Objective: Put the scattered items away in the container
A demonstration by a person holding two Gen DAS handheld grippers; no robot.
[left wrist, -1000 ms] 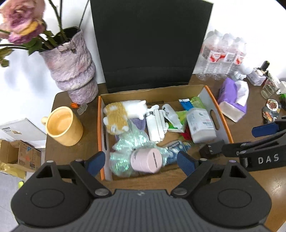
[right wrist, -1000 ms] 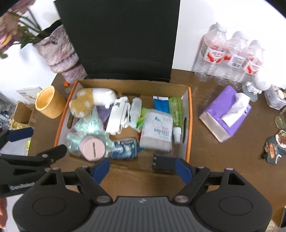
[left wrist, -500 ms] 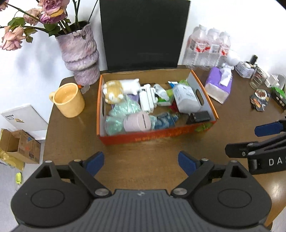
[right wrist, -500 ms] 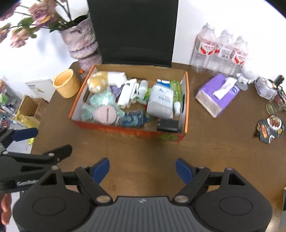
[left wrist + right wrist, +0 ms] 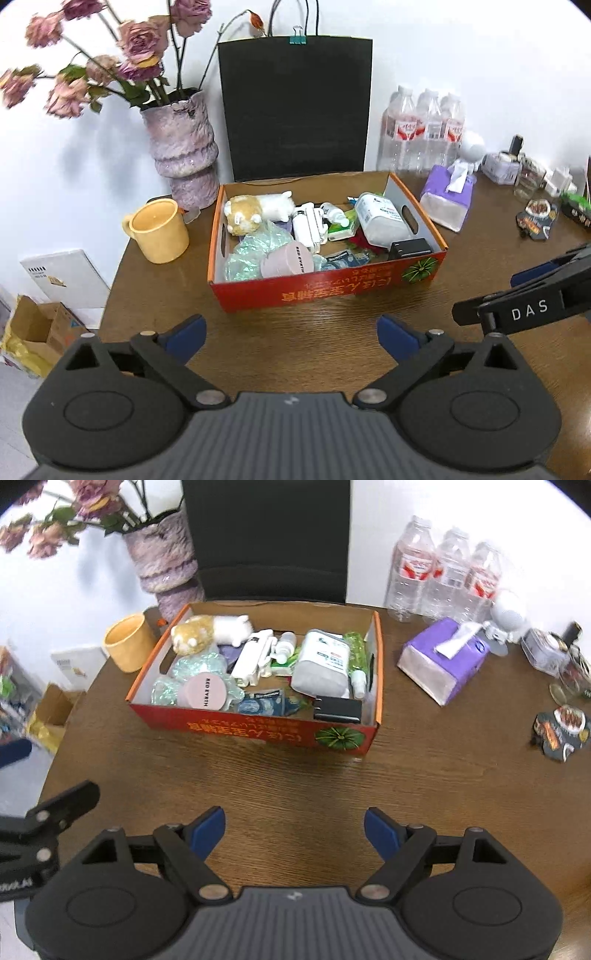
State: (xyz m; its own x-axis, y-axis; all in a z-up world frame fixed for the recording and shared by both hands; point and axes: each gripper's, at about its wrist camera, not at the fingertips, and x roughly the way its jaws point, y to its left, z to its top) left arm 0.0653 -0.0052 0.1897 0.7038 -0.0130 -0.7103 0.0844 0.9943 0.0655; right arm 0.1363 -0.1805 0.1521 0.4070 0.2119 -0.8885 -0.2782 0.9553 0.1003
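Both the left gripper (image 5: 291, 334) and right gripper (image 5: 294, 829) are held apart, empty. The box (image 5: 332, 286) ahead is judged light, stiff cardboard; its side handle cut-outs are advised for holding.

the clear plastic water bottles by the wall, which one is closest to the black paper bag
The leftmost clear plastic water bottle, at the end of the row of three beside the black paper bag; the other two stand further right.

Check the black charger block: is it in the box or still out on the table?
In. The black charger block lies inside the box, in its near right corner beside the white wipes pack. Both claws are open and empty.
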